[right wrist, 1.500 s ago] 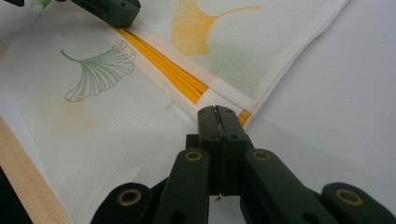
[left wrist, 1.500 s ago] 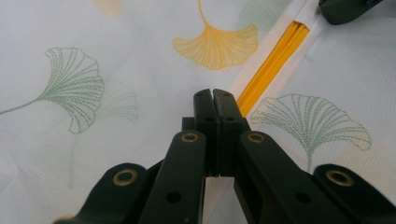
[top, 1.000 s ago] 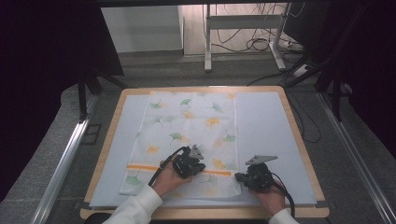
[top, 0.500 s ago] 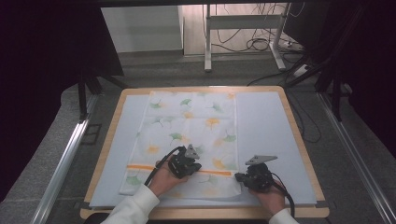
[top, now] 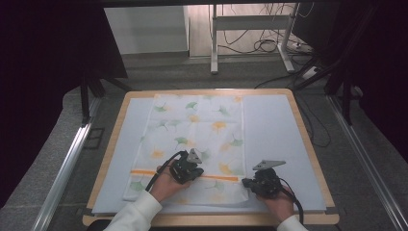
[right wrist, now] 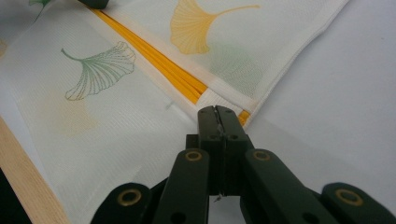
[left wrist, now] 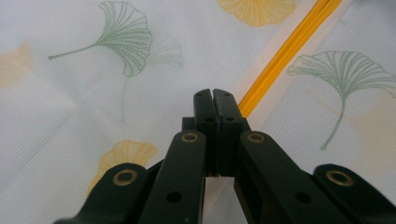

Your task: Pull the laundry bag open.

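A white cloth [top: 197, 139] printed with green and yellow ginkgo leaves lies flat on the table, with an orange stripe [top: 216, 177] across its near part. My left gripper [top: 188, 169] rests over the cloth just beside the stripe. In the left gripper view its jaws [left wrist: 214, 95] are shut with nothing between them, next to the orange stripe [left wrist: 289, 46]. My right gripper [top: 247, 183] sits at the cloth's near right edge. Its jaws [right wrist: 217, 112] are shut too, tips right at the hem where the orange stripe [right wrist: 154, 58] ends.
A pale blue mat [top: 274, 134] covers the wooden-rimmed table [top: 308, 144]; the wood edge [right wrist: 28, 177] runs close to the right gripper. Beyond the table are a dark floor, metal rails [top: 67, 163], desk legs and cables [top: 269, 45].
My left gripper has drifted slightly to the left over the cloth. The right gripper has stayed where it was, and the cloth lies as before.
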`<state>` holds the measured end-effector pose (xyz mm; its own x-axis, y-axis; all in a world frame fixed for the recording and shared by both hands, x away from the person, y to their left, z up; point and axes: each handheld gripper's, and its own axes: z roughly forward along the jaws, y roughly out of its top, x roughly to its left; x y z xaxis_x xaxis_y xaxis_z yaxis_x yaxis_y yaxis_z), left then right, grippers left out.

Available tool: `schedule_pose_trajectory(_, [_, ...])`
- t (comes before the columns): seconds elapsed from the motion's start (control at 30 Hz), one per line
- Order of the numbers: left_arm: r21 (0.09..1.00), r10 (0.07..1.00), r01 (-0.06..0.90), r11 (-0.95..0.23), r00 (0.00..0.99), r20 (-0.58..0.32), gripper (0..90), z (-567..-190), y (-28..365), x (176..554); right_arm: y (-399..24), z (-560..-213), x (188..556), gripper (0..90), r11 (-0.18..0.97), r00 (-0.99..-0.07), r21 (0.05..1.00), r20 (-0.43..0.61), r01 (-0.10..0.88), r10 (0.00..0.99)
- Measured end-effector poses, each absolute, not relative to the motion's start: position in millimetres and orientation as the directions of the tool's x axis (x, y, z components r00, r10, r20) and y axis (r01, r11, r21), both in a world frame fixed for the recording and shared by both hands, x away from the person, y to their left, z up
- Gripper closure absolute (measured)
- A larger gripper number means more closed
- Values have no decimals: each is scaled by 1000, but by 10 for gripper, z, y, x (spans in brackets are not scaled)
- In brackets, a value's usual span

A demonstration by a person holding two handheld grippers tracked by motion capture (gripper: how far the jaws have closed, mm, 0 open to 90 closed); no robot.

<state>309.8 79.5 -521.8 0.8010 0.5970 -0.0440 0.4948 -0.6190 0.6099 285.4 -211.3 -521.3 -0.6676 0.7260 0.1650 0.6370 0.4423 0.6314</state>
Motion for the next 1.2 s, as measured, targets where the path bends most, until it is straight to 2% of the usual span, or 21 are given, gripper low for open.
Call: schedule_pose_trajectory(1.2, [593, 652, 542, -596, 757, -37, 900, -5222, 1236, 3062, -2111, -5211, 2851, 891, 444, -667, 630, 162, 637, 727])
